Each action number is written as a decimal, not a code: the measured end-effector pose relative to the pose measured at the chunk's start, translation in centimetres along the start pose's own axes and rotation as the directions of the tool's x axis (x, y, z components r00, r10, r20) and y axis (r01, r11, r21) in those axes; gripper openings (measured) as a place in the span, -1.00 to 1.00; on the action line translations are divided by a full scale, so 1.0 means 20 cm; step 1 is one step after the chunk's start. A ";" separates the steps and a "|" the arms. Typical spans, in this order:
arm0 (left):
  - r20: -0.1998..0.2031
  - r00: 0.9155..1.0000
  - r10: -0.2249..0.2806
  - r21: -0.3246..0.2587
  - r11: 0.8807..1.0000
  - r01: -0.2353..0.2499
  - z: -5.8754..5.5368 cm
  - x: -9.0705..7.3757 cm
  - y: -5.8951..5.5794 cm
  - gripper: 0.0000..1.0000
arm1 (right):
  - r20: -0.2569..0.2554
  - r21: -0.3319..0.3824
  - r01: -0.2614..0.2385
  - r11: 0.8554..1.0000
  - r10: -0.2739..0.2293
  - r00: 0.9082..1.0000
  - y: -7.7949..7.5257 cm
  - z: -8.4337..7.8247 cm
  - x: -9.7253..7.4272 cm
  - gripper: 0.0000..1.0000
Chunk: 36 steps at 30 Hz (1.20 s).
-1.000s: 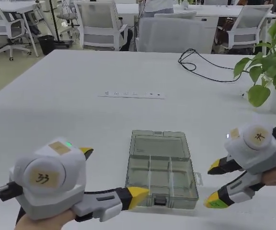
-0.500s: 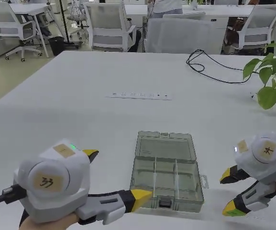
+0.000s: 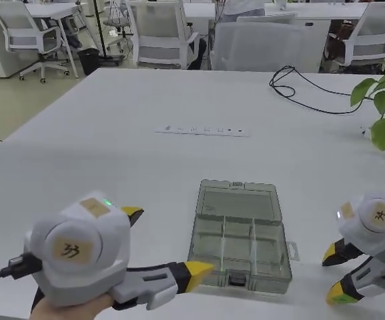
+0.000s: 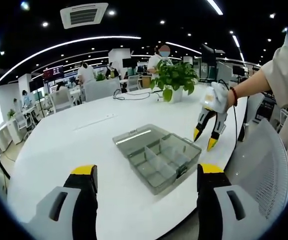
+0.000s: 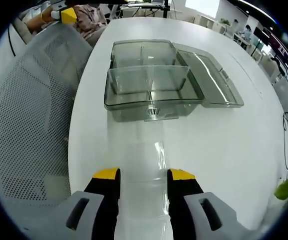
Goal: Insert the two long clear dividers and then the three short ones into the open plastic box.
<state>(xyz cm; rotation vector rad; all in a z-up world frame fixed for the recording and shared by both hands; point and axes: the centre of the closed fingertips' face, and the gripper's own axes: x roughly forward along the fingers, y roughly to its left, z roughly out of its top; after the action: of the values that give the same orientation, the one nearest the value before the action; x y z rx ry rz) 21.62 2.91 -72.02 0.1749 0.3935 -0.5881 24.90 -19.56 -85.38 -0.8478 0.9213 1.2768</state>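
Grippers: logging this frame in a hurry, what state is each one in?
Left gripper: open, empty.
Right gripper: closed on a clear divider.

We hold our left gripper point(image 3: 165, 241) at the lower left of the head view, jaws spread wide, pointing right. Our right gripper point(image 3: 333, 273) sits lower right, pointing left, jaws narrower, pinching a clear divider point(image 5: 144, 190).

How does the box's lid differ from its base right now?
The base is deep and split by clear dividers into compartments; the lid is shallow and undivided. In the head view the base lies nearer, the lid folded open flat on the table beyond it. Both are tinted clear plastic, joined at one edge.
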 end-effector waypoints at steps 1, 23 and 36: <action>0.009 1.000 -0.001 -0.003 1.000 0.001 0.01 0.00 0.00 0.66 | 0.001 -0.003 0.000 1.000 0.000 1.000 0.00 0.00 0.00 -0.23; -0.013 1.000 -0.008 -0.032 0.999 0.008 -0.02 0.00 0.02 0.60 | 0.086 0.017 0.082 0.996 -0.083 0.993 0.00 0.01 -0.02 -0.35; 0.006 0.999 -0.050 -0.034 0.998 0.050 0.01 0.02 -0.03 0.50 | 0.105 -0.021 0.274 0.962 -0.270 0.957 -0.09 0.04 -0.12 -0.36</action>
<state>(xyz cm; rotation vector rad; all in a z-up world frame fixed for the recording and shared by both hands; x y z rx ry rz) 21.61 2.11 -72.02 0.1310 0.4041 -0.6307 26.67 -19.96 -82.84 -0.8958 0.6768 1.0881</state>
